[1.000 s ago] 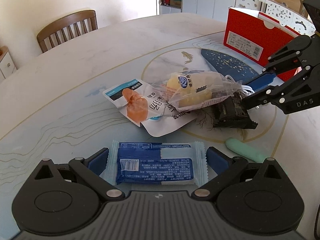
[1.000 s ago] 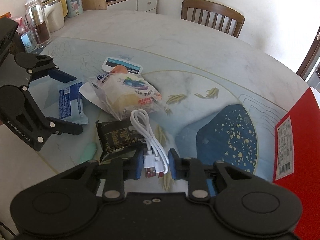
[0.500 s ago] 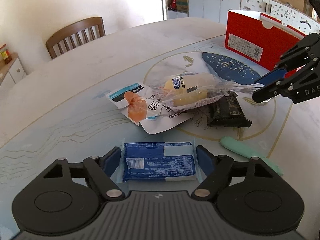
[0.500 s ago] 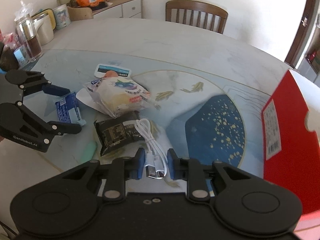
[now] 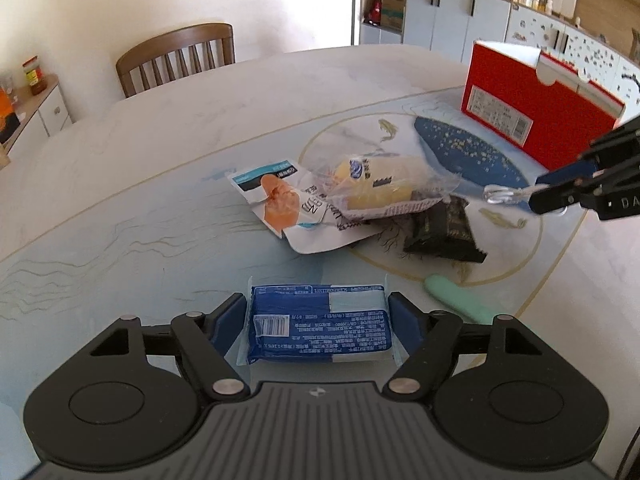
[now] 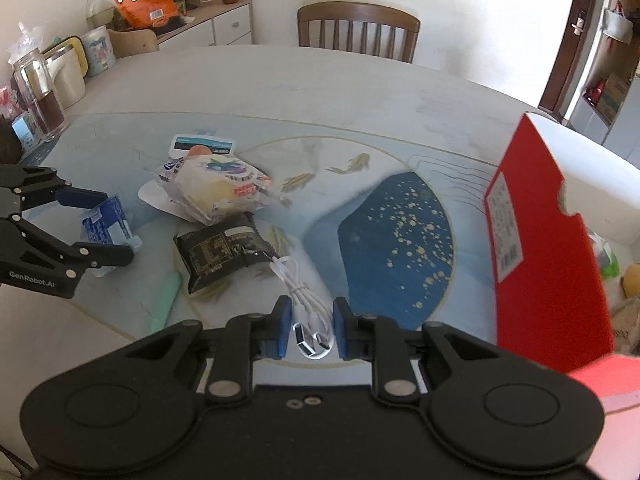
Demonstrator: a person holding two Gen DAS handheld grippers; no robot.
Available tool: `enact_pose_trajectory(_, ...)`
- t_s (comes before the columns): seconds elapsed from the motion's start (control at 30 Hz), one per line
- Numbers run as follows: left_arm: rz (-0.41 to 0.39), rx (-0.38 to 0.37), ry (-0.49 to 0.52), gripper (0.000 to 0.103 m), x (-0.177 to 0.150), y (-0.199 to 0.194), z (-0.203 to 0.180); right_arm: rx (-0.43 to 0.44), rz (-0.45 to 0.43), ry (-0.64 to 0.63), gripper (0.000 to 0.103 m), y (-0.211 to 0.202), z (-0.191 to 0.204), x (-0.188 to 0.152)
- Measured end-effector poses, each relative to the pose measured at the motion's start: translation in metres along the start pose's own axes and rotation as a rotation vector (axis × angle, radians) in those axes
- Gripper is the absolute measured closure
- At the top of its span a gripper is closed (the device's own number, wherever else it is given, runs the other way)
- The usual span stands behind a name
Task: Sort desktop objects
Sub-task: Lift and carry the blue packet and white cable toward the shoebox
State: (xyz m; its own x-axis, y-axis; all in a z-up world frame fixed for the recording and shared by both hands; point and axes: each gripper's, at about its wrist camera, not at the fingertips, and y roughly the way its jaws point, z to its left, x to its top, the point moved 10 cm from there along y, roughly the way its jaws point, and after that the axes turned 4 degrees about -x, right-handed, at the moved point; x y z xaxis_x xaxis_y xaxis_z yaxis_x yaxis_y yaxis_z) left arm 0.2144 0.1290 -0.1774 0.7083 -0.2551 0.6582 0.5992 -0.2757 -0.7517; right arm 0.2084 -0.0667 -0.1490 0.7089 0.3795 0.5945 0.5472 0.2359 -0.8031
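At the bottom of the left wrist view, the left gripper (image 5: 318,322) has its fingers closed against both short ends of the blue wafer packet (image 5: 318,326), which now looks raised a little off the surface (image 5: 120,216) where a second ago it lay flat. At the bottom centre of the right wrist view, the right gripper (image 6: 307,328) pinches the plug end of the white USB cable (image 6: 300,284); the cable has been drawn clear of the black snack pack (image 6: 224,250) it was draped on, its loops now trailing up the frame from the fingers. Beyond, at mid-frame, the pale green stick (image 6: 166,292), the clear bread bag (image 6: 218,188) and the white pouch (image 5: 280,204) beneath it lie untouched. At the right edge stands the open red box (image 6: 544,248), nearer than before, so I judge both items are heading there, with four things left to sort.
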Motion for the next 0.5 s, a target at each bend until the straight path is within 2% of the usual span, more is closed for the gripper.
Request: enact_pose_trajectory(0.5, -0.034, -0.052, -0.041, 0.027, 0.032, -0.033, -0.037, -0.039, -0.072, 0.078, 0.082, -0.049, -0.029, 0.003)
